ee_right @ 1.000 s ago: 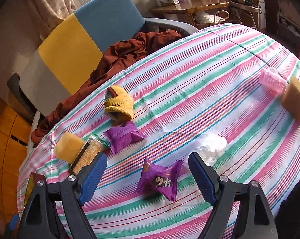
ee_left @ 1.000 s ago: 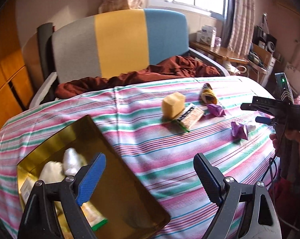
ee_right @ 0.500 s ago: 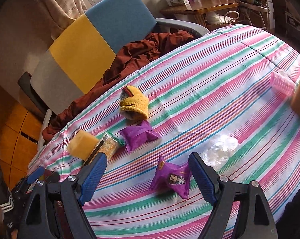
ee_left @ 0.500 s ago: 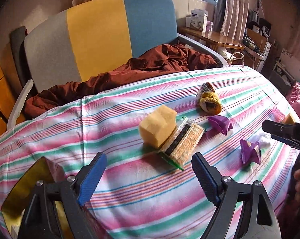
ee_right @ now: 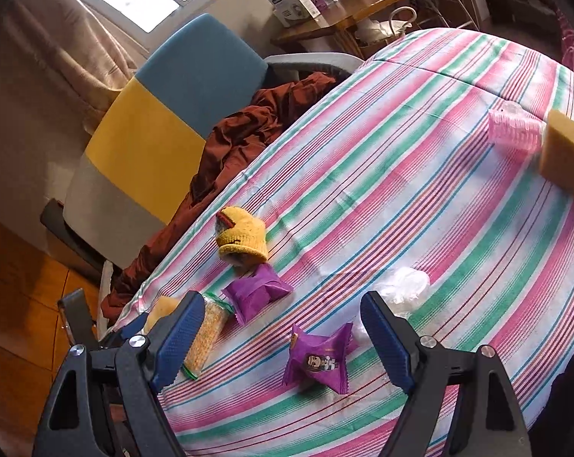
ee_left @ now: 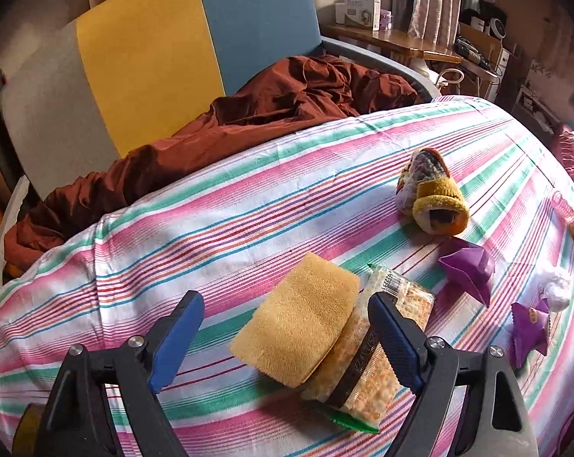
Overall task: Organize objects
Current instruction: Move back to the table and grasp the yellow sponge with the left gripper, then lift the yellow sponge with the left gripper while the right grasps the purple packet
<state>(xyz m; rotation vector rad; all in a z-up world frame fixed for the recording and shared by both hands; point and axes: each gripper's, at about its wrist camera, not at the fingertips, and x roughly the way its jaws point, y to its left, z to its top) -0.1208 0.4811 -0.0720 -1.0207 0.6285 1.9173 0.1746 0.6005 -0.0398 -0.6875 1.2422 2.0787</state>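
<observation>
Since the earlier frame the left wrist view has swung off the gold tray, now just a sliver at the lower left corner, and closed in on the yellow sponge (ee_left: 300, 318), which lies low in the middle, leaning on the cracker packet (ee_left: 367, 346). The left gripper (ee_left: 285, 339) is closing, its jaws still wide: the sponge sits between them untouched, and the right-hand pad overlaps the packet. To do this well, I judge it should centre on the sponge alone and keep the far pad off the packet. In the right wrist view little has changed: the right gripper (ee_right: 281, 337) hangs wide and empty over the striped cloth (ee_right: 401, 160), with a purple sachet (ee_right: 319, 360) low between its jaws and a yellow knit hat (ee_right: 243, 238) further up.
</observation>
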